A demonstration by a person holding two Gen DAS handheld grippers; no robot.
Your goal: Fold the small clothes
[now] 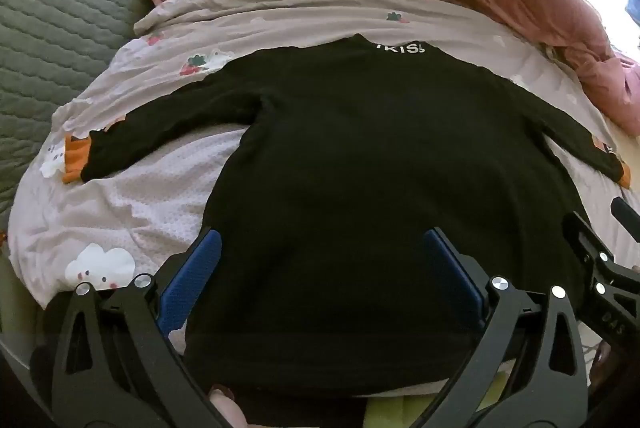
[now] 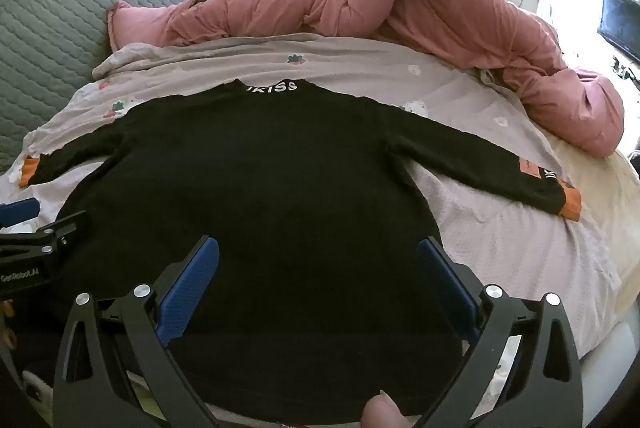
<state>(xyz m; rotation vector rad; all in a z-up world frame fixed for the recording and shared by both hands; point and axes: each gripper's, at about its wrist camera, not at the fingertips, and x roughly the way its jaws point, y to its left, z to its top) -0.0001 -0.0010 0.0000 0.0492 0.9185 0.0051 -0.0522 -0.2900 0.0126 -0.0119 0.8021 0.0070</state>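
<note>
A small black long-sleeved top (image 1: 360, 156) lies flat on the bed, collar with white letters far from me, both sleeves spread out sideways with orange cuffs (image 1: 74, 158). It also shows in the right wrist view (image 2: 260, 180), with its right cuff (image 2: 570, 204). My left gripper (image 1: 320, 248) is open and empty, its blue pads over the lower left part of the top near the hem. My right gripper (image 2: 318, 256) is open and empty over the lower right part. Each gripper shows at the edge of the other's view.
The bed has a pale pink sheet (image 1: 132, 196) with cloud and flower prints. A bunched pink duvet (image 2: 420, 0) lies along the far and right side. A grey quilted headboard (image 1: 60, 8) stands at the left. A dark screen (image 2: 620, 24) is at far right.
</note>
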